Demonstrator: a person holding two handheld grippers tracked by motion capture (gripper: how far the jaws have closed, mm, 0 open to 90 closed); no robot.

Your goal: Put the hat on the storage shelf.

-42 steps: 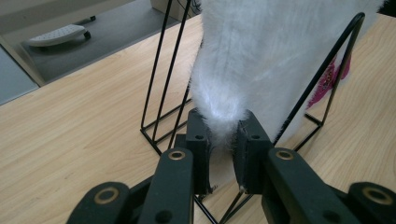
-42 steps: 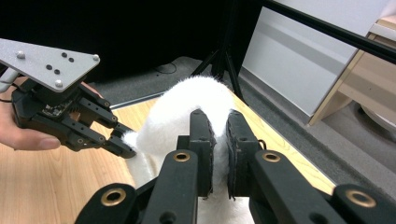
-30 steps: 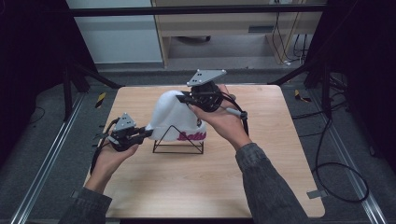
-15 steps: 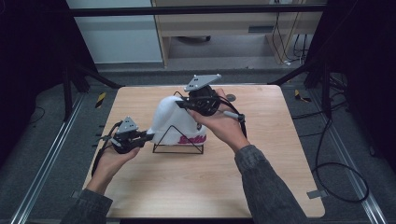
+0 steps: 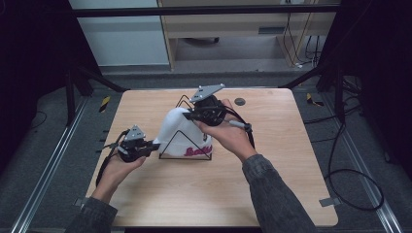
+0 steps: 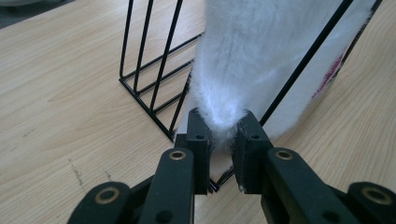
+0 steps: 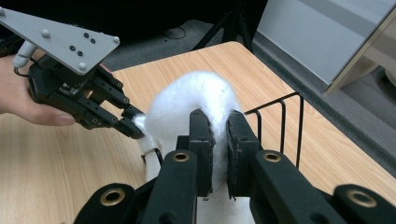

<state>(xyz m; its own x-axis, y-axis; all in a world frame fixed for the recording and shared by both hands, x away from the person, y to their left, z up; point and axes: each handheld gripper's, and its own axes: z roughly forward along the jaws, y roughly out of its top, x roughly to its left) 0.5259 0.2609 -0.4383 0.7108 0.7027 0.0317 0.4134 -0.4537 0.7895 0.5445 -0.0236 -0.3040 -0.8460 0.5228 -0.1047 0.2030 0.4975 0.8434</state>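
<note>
A white fuzzy hat (image 5: pixel 180 132) with pink lettering drapes over a black wire rack (image 5: pixel 187 157) at the middle of the wooden table (image 5: pixel 272 184). My left gripper (image 5: pixel 154 144) is at the hat's lower left edge. In the left gripper view this gripper (image 6: pixel 220 126) is shut on a pinch of the hat (image 6: pixel 261 56), just in front of the rack (image 6: pixel 140 60). My right gripper (image 5: pixel 188 115) sits at the hat's top. In the right gripper view it (image 7: pixel 219 123) is shut on the hat's crown (image 7: pixel 187 100), with the left gripper (image 7: pixel 133 123) beyond and rack bars (image 7: pixel 285 121) to the right.
A small dark round disc (image 5: pixel 239 101) lies on the table behind the right hand. Cables trail from both grippers. Bare wood surrounds the rack on all sides. Black frame posts and a shelf unit stand past the far edge.
My right gripper has come down a little and toward the near side, pulling the hat lower over the rack. The left gripper edged slightly right, still holding the hat's edge.
</note>
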